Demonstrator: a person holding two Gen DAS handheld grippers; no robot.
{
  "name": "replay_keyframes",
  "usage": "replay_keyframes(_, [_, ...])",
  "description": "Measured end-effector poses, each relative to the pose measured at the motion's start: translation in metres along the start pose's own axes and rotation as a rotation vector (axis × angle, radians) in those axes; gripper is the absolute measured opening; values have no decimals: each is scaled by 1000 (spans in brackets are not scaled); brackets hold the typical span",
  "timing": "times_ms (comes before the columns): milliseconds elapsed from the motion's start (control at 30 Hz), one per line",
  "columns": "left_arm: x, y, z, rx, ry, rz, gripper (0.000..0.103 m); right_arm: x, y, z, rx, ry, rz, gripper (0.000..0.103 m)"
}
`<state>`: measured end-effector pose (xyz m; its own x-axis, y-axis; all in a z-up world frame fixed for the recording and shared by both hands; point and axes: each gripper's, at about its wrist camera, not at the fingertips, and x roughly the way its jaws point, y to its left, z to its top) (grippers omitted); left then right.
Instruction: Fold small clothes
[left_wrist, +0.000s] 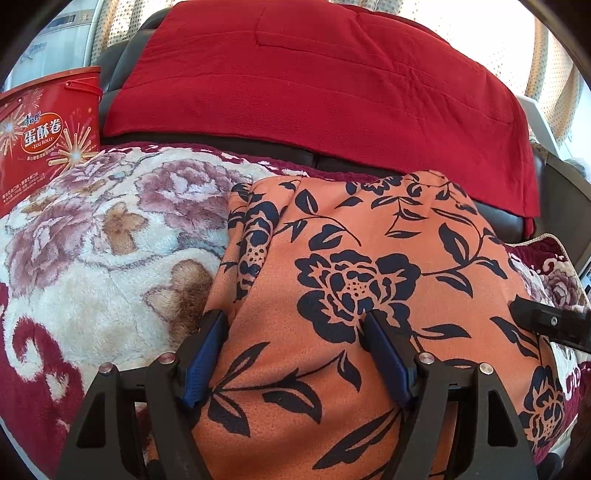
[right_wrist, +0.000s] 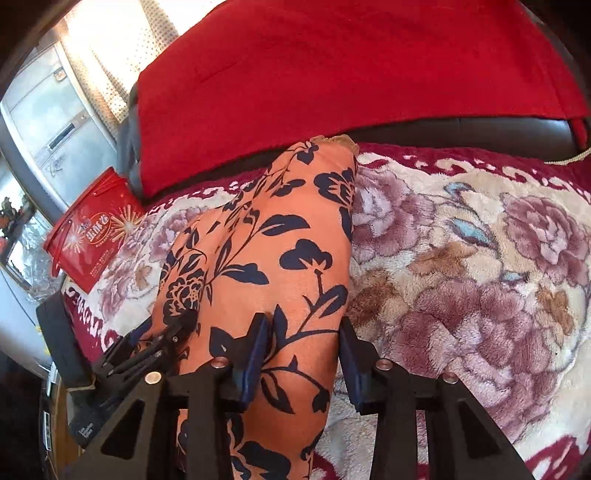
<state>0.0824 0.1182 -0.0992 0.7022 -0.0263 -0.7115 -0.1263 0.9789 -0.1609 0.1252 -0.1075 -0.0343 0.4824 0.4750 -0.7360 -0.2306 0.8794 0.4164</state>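
At the far left stands a red egg roll box (left_wrist: 44, 129), at the edge of a fluffy blanket (left_wrist: 92, 240) with big pink flowers on it. The box is up on its end and leans back a little. Next to it, behind the blanket, a red cloth (left_wrist: 314, 85) hangs over the back of a dark sofa (left_wrist: 122, 55).

In the middle lies the orange garment (left_wrist: 369, 240) with dark blue flowers and leaves. It is spread out on the fluffy blanket, just in front of the sofa back.

The left gripper (left_wrist: 297, 354) is low over the near part of the orange garment. Its two blue pads (left_wrist: 388, 358) are far apart. The cloth lies flat under them, and the pads do not pinch it.

More to the right is the right gripper (right_wrist: 303, 354), at the right edge of the garment. Its pads (right_wrist: 255, 354) are partly apart. A raised ridge of the orange cloth runs between them. The left pad touches the cloth. The right pad sits just at the cloth's edge, over the blanket, and I cannot tell if it presses the cloth. From the left camera, only a black tip of this gripper shows at the far right side.
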Motion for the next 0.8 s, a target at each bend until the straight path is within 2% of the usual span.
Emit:
replay_keyframes(33, [0, 0, 0, 1, -1, 0, 77, 4, -16, 3, 97, 11, 63, 72])
replay_keyframes(67, [0, 1, 0, 0, -1, 0, 77, 8, -32, 5, 177, 17, 99, 83])
replay_keyframes(100, [0, 0, 0, -1, -1, 0, 77, 9, -47, 2, 269, 15, 132, 89])
replay_keyframes(167, [0, 0, 0, 0, -1, 0, 77, 18, -66, -2, 385, 25, 202, 89])
replay_keyframes(233, [0, 1, 0, 0, -1, 1, 77, 17, -65, -2, 373, 16, 214, 89])
replay_keyframes(267, [0, 1, 0, -1, -1, 0, 77, 17, -62, -2, 338, 26, 213, 82])
replay_keyframes(300, [0, 0, 0, -1, -1, 0, 77, 17, -50, 0, 244, 46, 220, 69])
replay_keyframes(333, [1, 0, 0, -1, 0, 2, 77, 17, -40, 0, 177, 56, 200, 48])
replay_keyframes(367, [1, 0, 0, 0, 1, 2, 77, 13, -28, 0, 101, 39, 142, 48])
replay_keyframes(433, [1, 1, 1, -1, 1, 3, 77, 9, -16, 2, 37, 30, 95, 46])
replay_keyframes(567, [1, 1, 1, 2, 0, 4, 77, 11, -20, 3, 50, 33, 89, 47])
replay_keyframes(600, [1, 0, 1, 2, -1, 4, 77, 12, -29, 1, 101, 34, 113, 54])
replay_keyframes(633, [1, 1, 0, 3, -1, 4, 77, 14, -34, 0, 137, 44, 121, 69])
replay_keyframes(667, [1, 1, 0, 3, -1, 4, 77, 19, -41, -3, 178, 59, 137, 74])
replay_keyframes(700, [1, 1, 0, 3, -1, 4, 77, 20, -47, -8, 207, 62, 169, 74])
replay_keyframes(800, [1, 1, 0, 2, -1, 5, 77, 14, -44, -11, 174, 56, 164, 74])
